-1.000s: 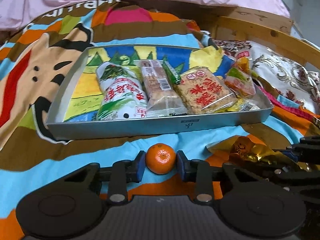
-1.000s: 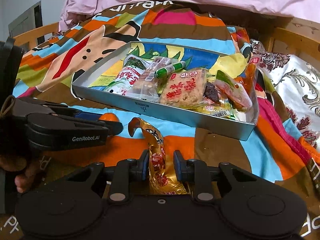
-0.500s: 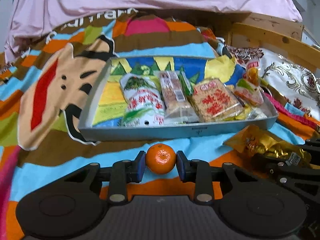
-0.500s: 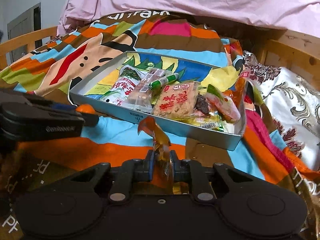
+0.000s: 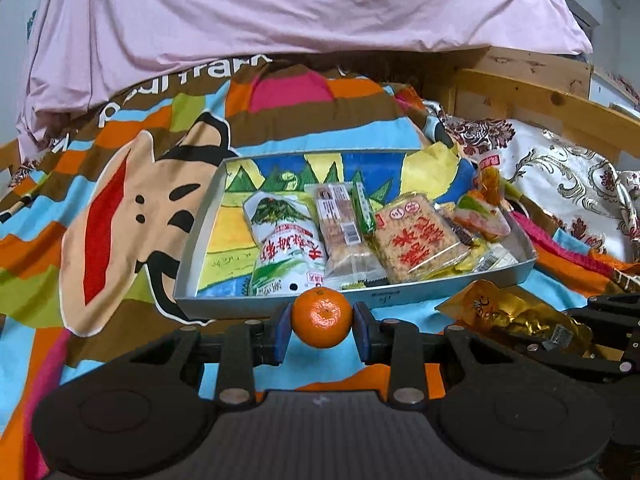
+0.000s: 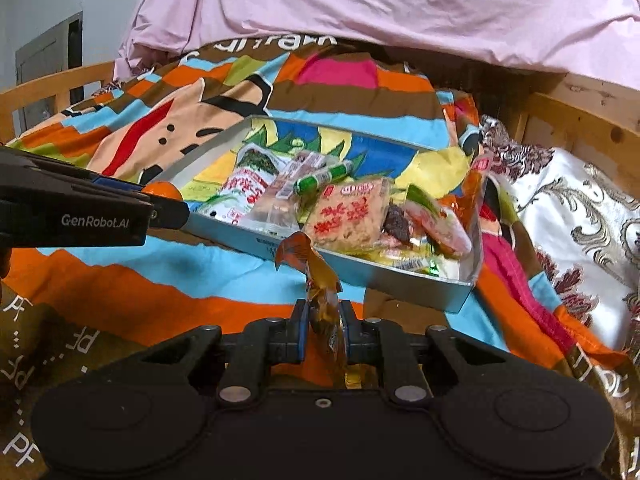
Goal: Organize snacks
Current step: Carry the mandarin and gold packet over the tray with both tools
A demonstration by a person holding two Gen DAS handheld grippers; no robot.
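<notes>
"GenRobot.AI" (white lettering) stands on the left gripper (image 6: 162, 200) side.

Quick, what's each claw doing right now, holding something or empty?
Left claw: closed on a small orange mandarin.
Right claw: closed on a crinkly golden snack wrapper.

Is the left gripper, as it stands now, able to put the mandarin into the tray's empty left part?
Probably yes. The left gripper holds the mandarin just before the tray, whose left part lies bare, with nothing between.
</notes>
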